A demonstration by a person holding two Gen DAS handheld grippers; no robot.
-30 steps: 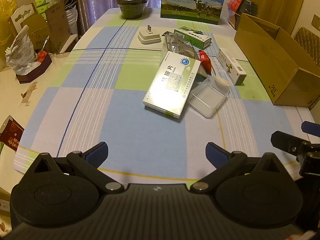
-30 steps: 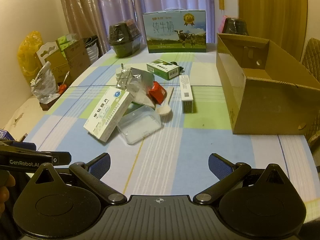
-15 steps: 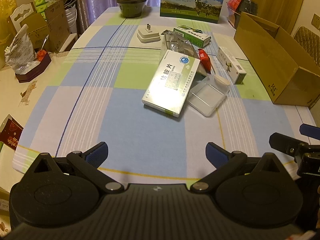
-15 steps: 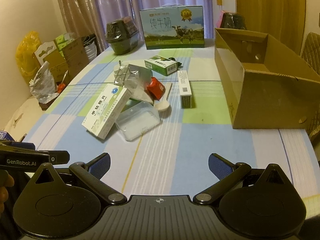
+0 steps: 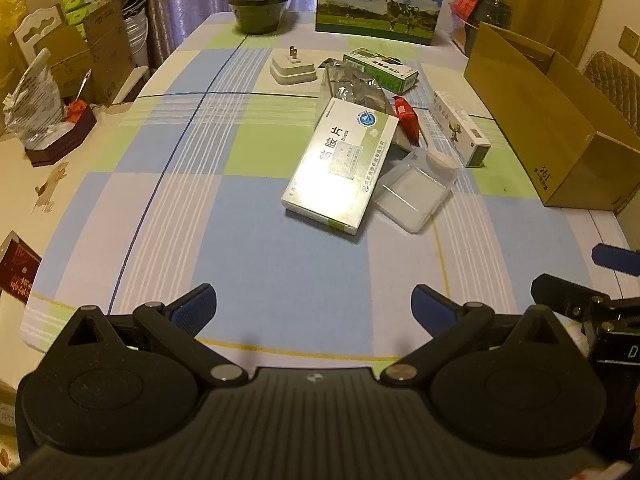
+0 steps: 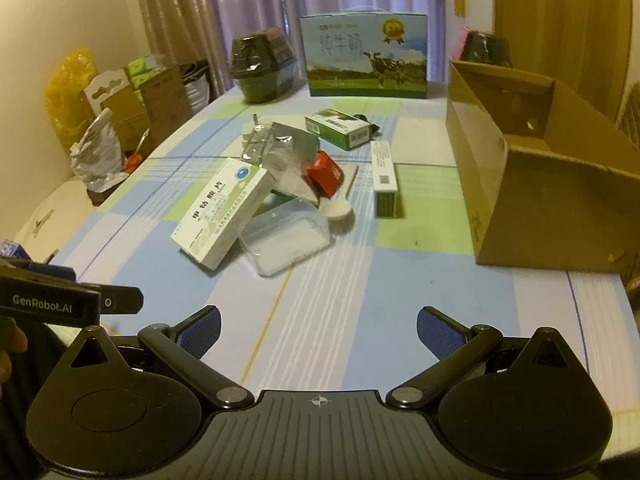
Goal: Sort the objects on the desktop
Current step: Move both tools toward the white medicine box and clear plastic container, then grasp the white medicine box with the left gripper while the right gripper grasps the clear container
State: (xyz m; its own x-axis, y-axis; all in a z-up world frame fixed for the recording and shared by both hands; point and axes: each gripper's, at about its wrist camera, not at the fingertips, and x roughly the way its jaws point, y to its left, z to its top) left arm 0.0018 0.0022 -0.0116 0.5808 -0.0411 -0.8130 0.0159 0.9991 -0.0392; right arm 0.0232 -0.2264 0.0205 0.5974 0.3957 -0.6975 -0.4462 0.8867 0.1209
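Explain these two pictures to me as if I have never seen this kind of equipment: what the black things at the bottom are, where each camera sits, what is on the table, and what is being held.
No robot here: a person holds a two-finger gripper in each hand, and each has a camera looking forward along its fingers. One picture comes from the left gripper, the other from the right gripper. The black shapes with blue pads are those fingers. Both are open and hold nothing.

On the checked tablecloth lies a pile: a large white medicine box, a clear plastic container, a red packet, a foil pouch, two smaller boxes and a white plug adapter. An open cardboard box stands on the right, seemingly where things go.
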